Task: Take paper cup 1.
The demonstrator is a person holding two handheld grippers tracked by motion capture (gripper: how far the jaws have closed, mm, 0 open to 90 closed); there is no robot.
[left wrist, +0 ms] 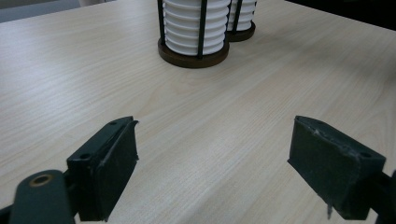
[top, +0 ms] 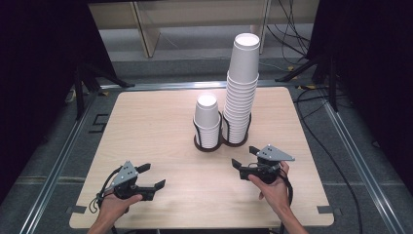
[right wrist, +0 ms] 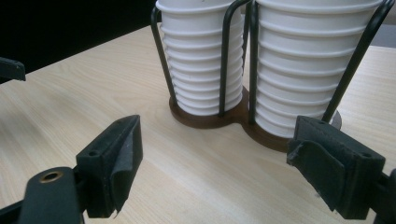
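Nearest the high view's camera, two hands held the grippers above the front edge of the wooden table (top: 146, 122). Left gripper (top: 150, 176) sat at the table's front left, clear of everything; its jaws stood apart with bare tabletop between them, and its own view confirmed that the pads (left wrist: 109, 163) gripped and touched nothing. Right gripper (top: 246, 156) sat at the front right, just in front of the cup holder (top: 208, 145), with its jaws pointing toward it. Its jaws were also spread wide, and its own view showed only table surface between the pads (right wrist: 119, 161); no contact with the holder or the cups could be seen.

Cup holder: a dark double base with black wire uprights, placed near the middle of the table. Its left ring carried the short stack of white paper cups (top: 207, 121); its right ring carried the tall stack (top: 241, 87), which rose well above the short one and leaned slightly to the right. Both stacks stood nested, mouths down.
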